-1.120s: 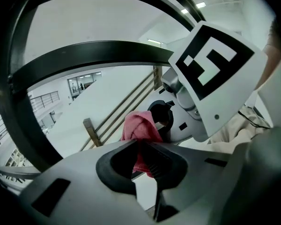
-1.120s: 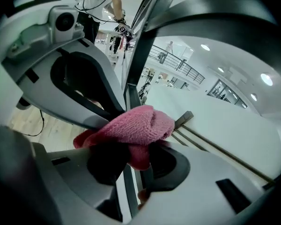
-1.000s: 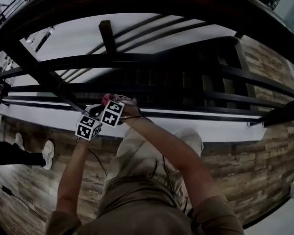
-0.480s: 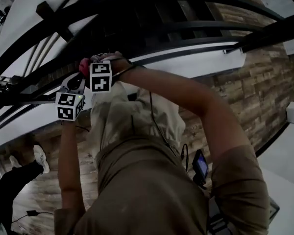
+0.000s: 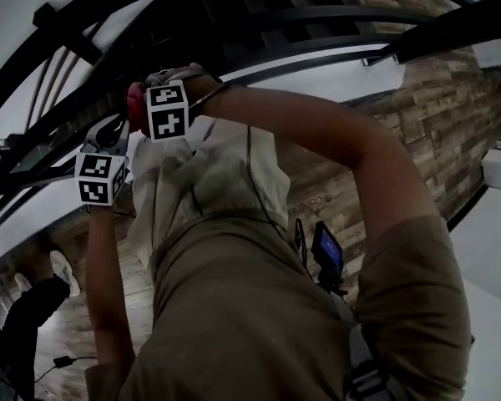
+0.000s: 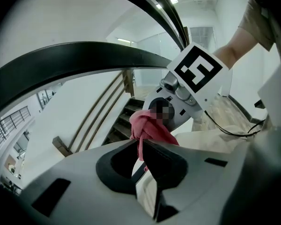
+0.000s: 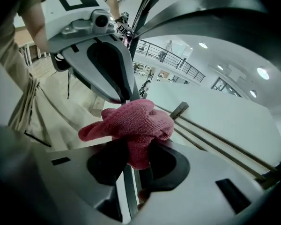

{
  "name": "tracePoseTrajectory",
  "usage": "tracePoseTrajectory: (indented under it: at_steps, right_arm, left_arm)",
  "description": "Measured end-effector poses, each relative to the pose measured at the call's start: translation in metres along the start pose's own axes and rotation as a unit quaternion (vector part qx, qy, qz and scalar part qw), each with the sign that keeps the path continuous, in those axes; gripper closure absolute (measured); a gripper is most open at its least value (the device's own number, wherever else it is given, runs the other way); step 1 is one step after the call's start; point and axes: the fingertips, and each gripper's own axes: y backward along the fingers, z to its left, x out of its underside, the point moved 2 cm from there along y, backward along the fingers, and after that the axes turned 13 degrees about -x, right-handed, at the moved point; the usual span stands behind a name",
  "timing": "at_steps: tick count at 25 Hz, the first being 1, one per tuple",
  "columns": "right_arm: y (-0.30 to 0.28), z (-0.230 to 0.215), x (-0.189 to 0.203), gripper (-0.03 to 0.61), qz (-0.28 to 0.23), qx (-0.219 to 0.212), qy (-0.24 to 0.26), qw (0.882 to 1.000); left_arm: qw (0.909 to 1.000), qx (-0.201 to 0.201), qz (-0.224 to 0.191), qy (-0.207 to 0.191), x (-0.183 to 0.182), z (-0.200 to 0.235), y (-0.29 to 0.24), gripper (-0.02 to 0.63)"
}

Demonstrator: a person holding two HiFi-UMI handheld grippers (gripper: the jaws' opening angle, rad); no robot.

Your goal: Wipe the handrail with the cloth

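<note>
The right tongs (image 7: 136,150) pinch a bunched pink cloth (image 7: 136,120) by its lower part. The left tongs (image 6: 139,144), all but pressed together, nip a thin strand of the same cloth, so it sits between the two, tip to tip. Just past it curves the dark handrail (image 6: 84,60); whether the cloth touches it I cannot tell. Beyond are stairs (image 6: 124,123) and a white wall (image 6: 61,111).

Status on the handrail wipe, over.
Grippers: left gripper and right gripper both shut on pink cloth. Cloth bunched between them, no contact with handrail seen. No obstruction seen.
</note>
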Motion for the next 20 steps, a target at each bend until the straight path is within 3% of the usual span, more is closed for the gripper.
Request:
tracePoseTrajectory:
  at_steps: [12, 20]
  right_arm:
    - [0.055, -0.005, 0.122, 0.453, 0.023, 0.030, -0.034, 0.999]
    - [0.078, -0.007, 0.166, 0.453, 0.054, 0.055, -0.041, 0.996]
  left_arm:
    - [0.9965, 0.057, -0.032, -0.051, -0.069, -0.084, -0.049, 0.586]
    - [0.9913, 0.093, -0.047, -0.080, -0.095, -0.132, -0.065, 0.586]
